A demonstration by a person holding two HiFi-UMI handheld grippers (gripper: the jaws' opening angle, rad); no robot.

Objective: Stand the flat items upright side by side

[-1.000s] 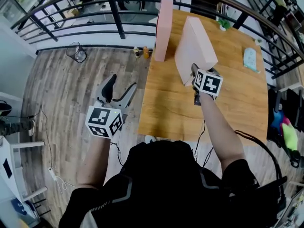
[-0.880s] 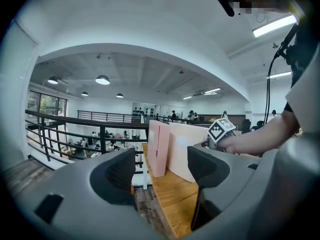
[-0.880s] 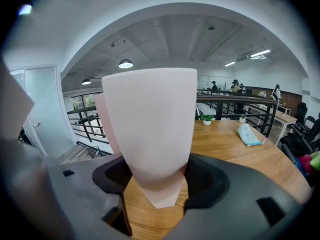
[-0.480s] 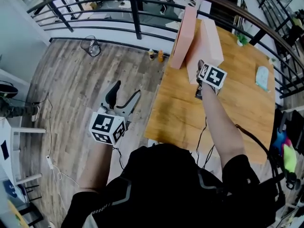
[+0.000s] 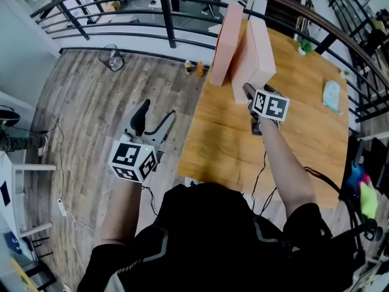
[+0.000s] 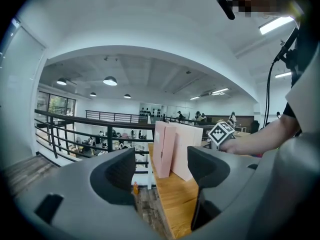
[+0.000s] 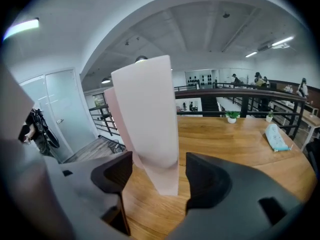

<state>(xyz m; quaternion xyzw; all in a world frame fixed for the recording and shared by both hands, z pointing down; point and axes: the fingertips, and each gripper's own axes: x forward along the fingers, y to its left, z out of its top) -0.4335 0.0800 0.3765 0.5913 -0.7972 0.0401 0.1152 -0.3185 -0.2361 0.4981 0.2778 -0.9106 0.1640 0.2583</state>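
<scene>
I'm looking down on a wooden table (image 5: 292,139) beside a black railing (image 5: 164,8), with plank floor (image 5: 79,120) to its left. Two pink boxes are standing upright side by side at the table's far left corner: the left box (image 5: 222,38) nearest the edge and the right box (image 5: 260,44) against it, the two seeming to touch. I'm holding the right gripper (image 5: 248,90) at the right box's near edge. Its jaws are opening, and in the right gripper view that edge is sitting between the pads with a gap on each side, so the box is standing on its own. I'm holding the left gripper (image 5: 155,117) out over the floor, well apart from the table, its jaws spread with nothing between them. A pale blue packet (image 5: 331,95) is lying near the table's right edge.
</scene>
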